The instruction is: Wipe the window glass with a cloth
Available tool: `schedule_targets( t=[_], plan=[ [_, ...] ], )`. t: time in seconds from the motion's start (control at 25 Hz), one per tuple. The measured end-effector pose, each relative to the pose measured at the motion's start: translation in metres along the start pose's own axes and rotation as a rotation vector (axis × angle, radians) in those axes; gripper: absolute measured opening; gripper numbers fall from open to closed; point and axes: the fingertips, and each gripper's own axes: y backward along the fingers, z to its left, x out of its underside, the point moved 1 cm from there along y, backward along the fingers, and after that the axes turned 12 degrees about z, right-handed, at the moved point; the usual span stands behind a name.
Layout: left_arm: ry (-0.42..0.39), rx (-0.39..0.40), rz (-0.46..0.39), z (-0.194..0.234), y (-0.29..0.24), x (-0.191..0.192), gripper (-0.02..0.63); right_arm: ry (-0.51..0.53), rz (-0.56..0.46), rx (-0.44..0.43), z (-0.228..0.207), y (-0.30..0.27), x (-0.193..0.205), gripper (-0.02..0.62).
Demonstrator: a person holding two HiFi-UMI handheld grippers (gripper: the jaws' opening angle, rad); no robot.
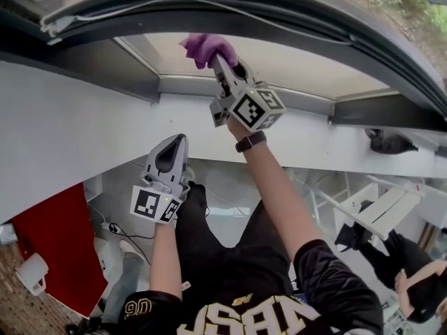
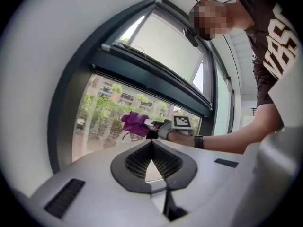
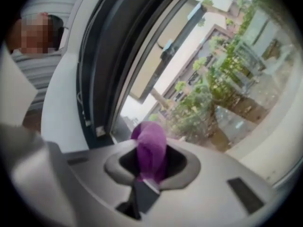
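While the purple cloth (image 3: 150, 148) is clamped between the closed fingers of the right gripper (image 1: 218, 61), bunched beyond their tips at the window glass (image 1: 300, 65), the left gripper (image 1: 174, 142) is closed on nothing, and the glass shows no sign of how much has been wiped.

The purple cloth (image 1: 207, 48), beside the window frame (image 1: 230, 14), is hiding the right gripper's (image 1: 218, 63) jaw tips; its lower end is vanishing between the jaws. Contact with the glass (image 2: 94, 122) is not showing.
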Motion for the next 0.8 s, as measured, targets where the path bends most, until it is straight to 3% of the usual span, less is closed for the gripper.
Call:
schedule_targets(
  t=[0.08,0.24,0.36,0.48,0.64,0.8],
  plan=[
    [-0.013,0.064,0.007,-0.037,-0.033,0.007,0.017,-0.039,-0.091,0.077,-0.043,0.067,-0.038,0.083],
    [-0.006,0.159,-0.001,-0.114,-0.093,0.016,0.017,-0.02,-0.207,0.244,-0.125,0.187,-0.108,0.084],
    [-0.012,0.232,0.003,-0.185,-0.136,0.024,0.017,-0.193,-0.354,0.462,-0.213,0.296,-0.141,0.083],
    [-0.034,0.286,0.003,-0.242,-0.159,0.025,0.017,-0.342,-0.491,0.596,-0.269,0.383,-0.164,0.083],
    [-0.023,0.288,-0.011,-0.262,-0.158,0.02,0.017,-0.354,-0.527,0.616,-0.276,0.417,-0.179,0.083],
    [-0.028,0.238,-0.017,-0.229,-0.135,0.016,0.017,-0.253,-0.386,0.523,-0.226,0.361,-0.154,0.083]
  ],
)
